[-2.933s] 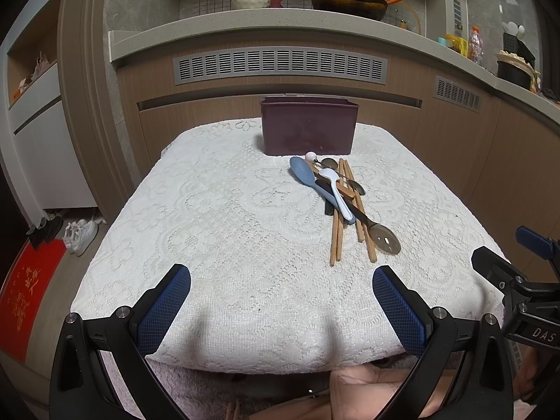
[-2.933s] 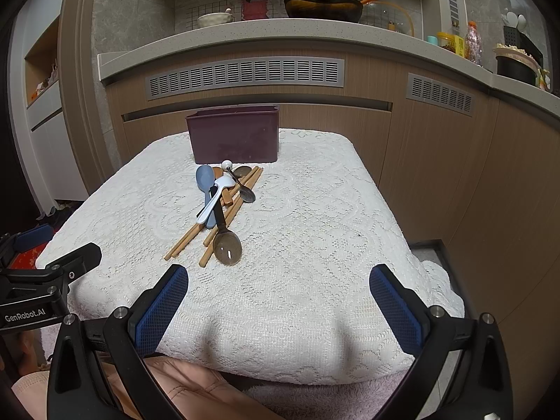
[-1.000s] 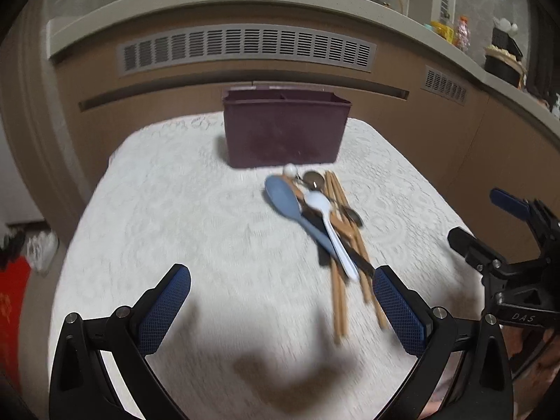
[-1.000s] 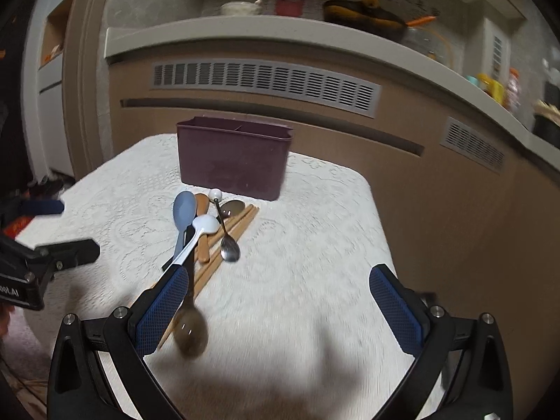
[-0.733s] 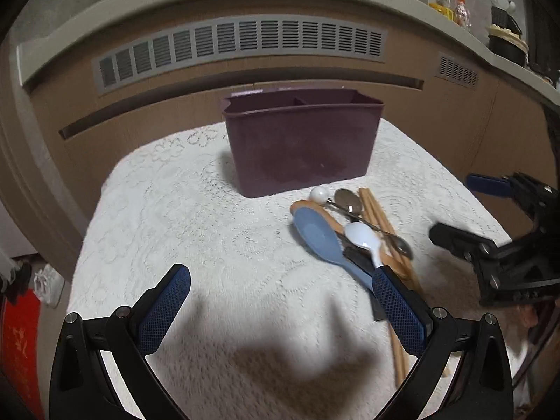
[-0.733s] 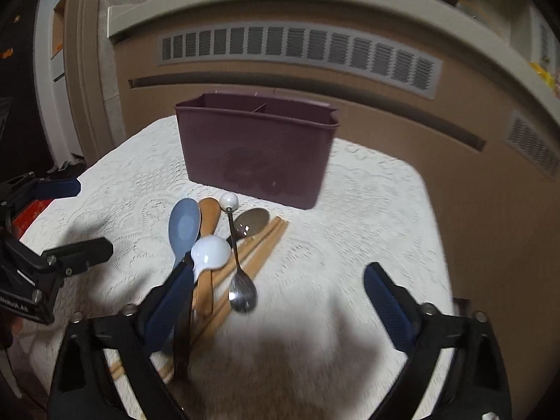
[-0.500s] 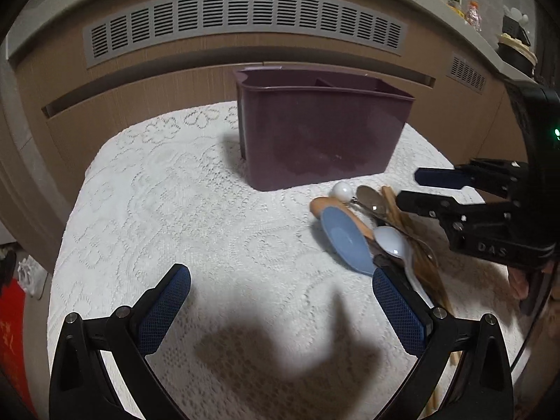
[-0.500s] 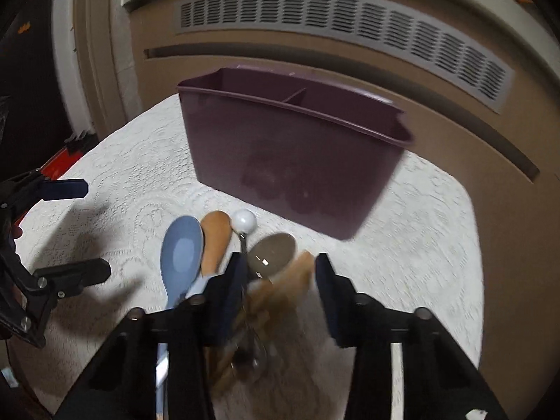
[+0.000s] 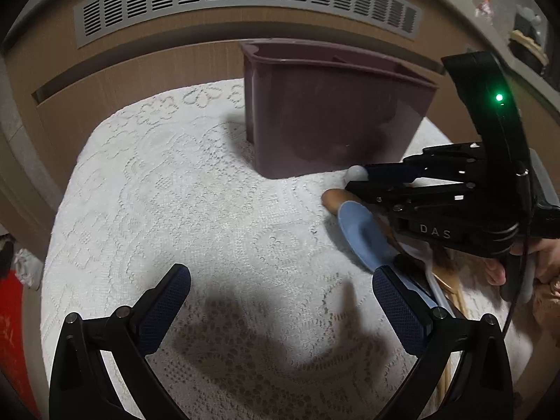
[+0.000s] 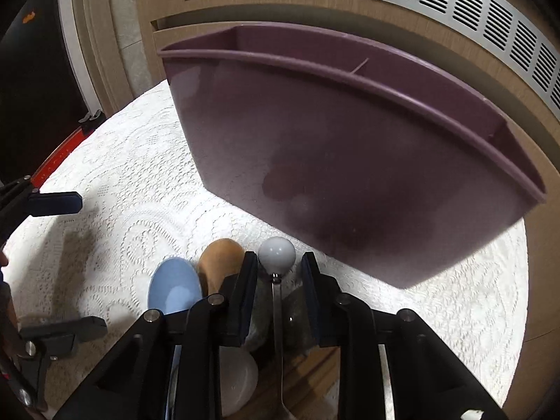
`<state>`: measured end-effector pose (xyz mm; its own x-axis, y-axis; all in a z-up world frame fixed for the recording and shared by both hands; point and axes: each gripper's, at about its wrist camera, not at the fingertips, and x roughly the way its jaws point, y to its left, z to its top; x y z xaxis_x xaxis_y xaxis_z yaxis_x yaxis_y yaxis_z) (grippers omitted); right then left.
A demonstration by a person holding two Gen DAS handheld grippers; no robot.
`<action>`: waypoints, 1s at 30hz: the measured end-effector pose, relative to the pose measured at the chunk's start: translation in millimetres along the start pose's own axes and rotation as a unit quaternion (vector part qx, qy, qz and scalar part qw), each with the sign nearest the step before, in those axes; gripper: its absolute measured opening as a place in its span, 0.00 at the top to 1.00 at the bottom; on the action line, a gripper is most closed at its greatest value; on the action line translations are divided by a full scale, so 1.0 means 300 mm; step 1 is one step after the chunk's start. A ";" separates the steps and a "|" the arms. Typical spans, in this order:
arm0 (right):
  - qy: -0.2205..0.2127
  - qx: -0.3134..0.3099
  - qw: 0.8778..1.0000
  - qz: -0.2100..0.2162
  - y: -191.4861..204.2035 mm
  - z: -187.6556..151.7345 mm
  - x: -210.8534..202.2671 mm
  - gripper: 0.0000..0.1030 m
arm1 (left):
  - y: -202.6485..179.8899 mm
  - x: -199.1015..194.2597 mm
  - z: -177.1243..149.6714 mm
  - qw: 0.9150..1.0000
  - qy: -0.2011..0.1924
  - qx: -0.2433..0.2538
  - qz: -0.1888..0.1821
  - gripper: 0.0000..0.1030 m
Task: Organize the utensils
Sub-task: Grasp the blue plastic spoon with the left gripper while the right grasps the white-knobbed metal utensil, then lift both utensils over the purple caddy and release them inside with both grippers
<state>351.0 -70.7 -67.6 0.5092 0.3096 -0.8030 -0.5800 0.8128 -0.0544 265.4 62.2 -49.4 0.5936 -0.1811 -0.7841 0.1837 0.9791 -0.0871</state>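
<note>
While the right gripper (image 10: 276, 273) sits low over the utensil pile, its jaws are narrowed but not yet clamped, straddling the thin metal spoon with a white ball end (image 10: 276, 254); the ball lies just ahead of the fingertips, the slim shaft runs back between the pads along the gripper's own axis, so the coming squeeze looks to be across the shaft; contact I cannot tell. Left gripper (image 9: 280, 301) hovers wide open and empty over the white lace tablecloth (image 9: 168, 203), farther from the pile; right is nearer. Dark purple plastic divided caddy (image 10: 350, 161) stands upright just beyond the ball. Beside the spoon: matte blue plastic spoon (image 10: 174, 289), brown wooden spoon (image 10: 220, 259), both bowl-forward; wooden chopsticks (image 9: 455, 297) partly hidden beneath.
</note>
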 end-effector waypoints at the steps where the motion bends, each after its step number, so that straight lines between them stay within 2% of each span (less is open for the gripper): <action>1: 0.000 -0.003 1.000 0.001 0.001 0.002 0.003 0.76 | -0.006 0.007 0.003 1.000 0.004 -0.004 0.003 0.00; 3: 0.000 -0.003 1.000 0.011 -0.013 0.004 -0.008 0.80 | -0.013 0.029 0.011 0.999 0.025 -0.022 -0.013 0.00; 5: -0.011 0.008 1.000 0.021 -0.019 0.000 -0.031 0.80 | -0.021 0.056 0.019 0.997 0.046 -0.042 -0.043 0.00; 6: -0.021 0.012 1.000 0.019 -0.029 -0.010 -0.057 0.80 | -0.026 0.061 0.022 0.997 0.048 -0.046 -0.043 0.00; 9: -0.049 0.019 0.999 -0.003 -0.060 -0.055 -0.148 0.80 | -0.076 0.064 0.040 0.998 0.037 -0.035 -0.024 0.00; 12: -0.057 0.025 0.998 -0.016 -0.082 -0.096 -0.199 0.80 | -0.139 0.071 0.076 1.000 0.016 -0.019 -0.010 0.00; 15: -0.065 0.038 0.997 -0.020 -0.114 -0.135 -0.250 0.80 | -0.179 0.106 0.114 1.000 0.009 -0.024 0.017 0.02; 17: -0.072 0.043 0.996 -0.024 -0.129 -0.155 -0.275 0.80 | -0.185 0.139 0.131 0.999 0.015 -0.033 0.029 0.10; 19: -0.081 0.046 0.995 -0.027 -0.148 -0.179 -0.299 0.80 | -0.201 0.151 0.124 0.998 0.016 -0.042 0.048 0.25; 23: -0.088 0.052 0.994 -0.029 -0.176 -0.224 -0.327 0.80 | -0.185 0.176 0.128 0.997 0.022 -0.063 0.039 0.29; 26: -0.087 0.062 0.994 -0.021 -0.179 -0.237 -0.328 0.80 | -0.182 0.179 0.127 0.997 0.016 -0.062 0.031 0.35; 30: -0.084 0.071 0.994 -0.015 -0.172 -0.257 -0.329 0.80 | -0.187 0.165 0.100 0.998 0.006 -0.050 0.022 0.50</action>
<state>281.7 -181.1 -31.2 0.6310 0.3529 -0.6909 -0.4737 0.8805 0.0171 307.9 -4.5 -65.0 0.5904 -0.1378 -0.7953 0.0778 0.9904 -0.1138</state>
